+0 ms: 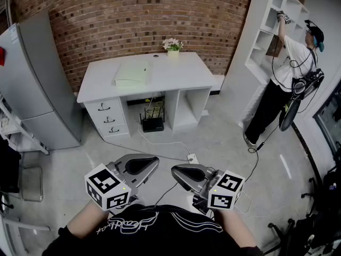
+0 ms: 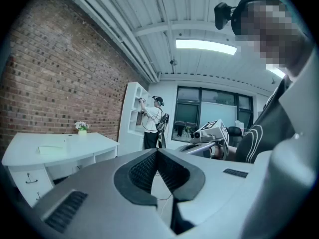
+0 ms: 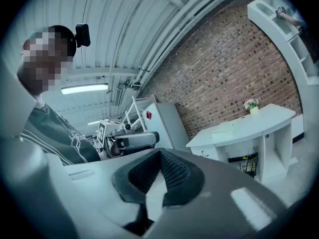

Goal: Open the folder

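The left gripper (image 1: 145, 167) is being held low, close against the person's body. Its jaws are pressed together with nothing between them. The right gripper (image 1: 185, 174) is being carried just beside it, likewise closed and empty. The two tips are being pointed inward at each other, with a small gap left between them. This tucked, shut carry is probably being used because nothing is within reach yet.

The folder (image 1: 131, 73), pale green, is lying flat and closed on a white desk (image 1: 181, 73). It is well ahead of both grippers, across a stretch of bare floor, and slightly toward the left gripper's side. It has probably been laid flat so that its cover can be lifted from above. Which edge is the spine cannot be told from here. A small flower pot (image 1: 173, 48) is standing beyond the folder, clear of it, so the cover should not be obstructed in swinging.

Far off on the right gripper's side, another person (image 1: 287, 63) is reaching into a white shelf unit (image 1: 264, 33), apart from the task.

The task is judged as not yet begun. The desk must first be approached and the jaws opened.
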The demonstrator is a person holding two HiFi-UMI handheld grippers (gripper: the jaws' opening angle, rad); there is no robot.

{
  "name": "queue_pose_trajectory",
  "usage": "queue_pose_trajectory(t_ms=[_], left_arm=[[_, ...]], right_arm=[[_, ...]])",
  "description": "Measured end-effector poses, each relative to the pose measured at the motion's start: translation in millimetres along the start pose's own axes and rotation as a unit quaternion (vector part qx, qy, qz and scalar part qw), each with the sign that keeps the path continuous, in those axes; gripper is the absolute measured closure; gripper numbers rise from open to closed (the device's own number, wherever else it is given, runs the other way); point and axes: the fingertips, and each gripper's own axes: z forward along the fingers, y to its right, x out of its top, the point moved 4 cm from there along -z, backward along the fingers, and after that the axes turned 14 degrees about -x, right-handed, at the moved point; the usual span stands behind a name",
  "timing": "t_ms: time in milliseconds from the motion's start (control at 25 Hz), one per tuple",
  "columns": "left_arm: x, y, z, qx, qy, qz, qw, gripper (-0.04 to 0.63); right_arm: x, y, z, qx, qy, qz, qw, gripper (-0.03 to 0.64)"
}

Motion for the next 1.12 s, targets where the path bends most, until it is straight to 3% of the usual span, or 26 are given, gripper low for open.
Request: queue_pose_trajectory(t_ms=[120, 480, 640, 760, 960, 1120], left_arm=[[9.0, 9.9, 9.3, -0.003, -0.009, 0.023, 0.9997, 0.594], [14.5, 11.9, 21.1, -0.007, 0.0, -0.009, 0.9999, 0.594], [10.5, 8.0, 25.1, 0.001, -0.008, -0.025, 0.9997, 0.594], [6.8, 3.1, 24.8, 0.001, -0.011, -0.036, 0.9993, 0.594], [-1.4, -8.9, 23.9, 0.009, -0.005, -0.046, 0.9989, 0.594], [-6.5, -27.3, 23.3, 0.013, -0.001, -0.054, 0.9984, 0.594]], right_arm=[[6.7, -0.2, -13.2, -0.004, 0.01, -0.004, 1.0, 0.614], [20.0, 13.1, -33.7, -0.013, 0.034, 0.007, 0.999, 0.614], [26.1, 28.0, -39.1, -0.018, 0.05, 0.064, 0.996, 0.614], [25.9, 33.2, -39.3, 0.002, 0.059, 0.117, 0.991, 0.614], [21.5, 35.0, -34.8, 0.03, 0.08, 0.129, 0.988, 0.614], [18.1, 54.1, -17.4, 0.006, 0.074, 0.147, 0.986, 0.614]])
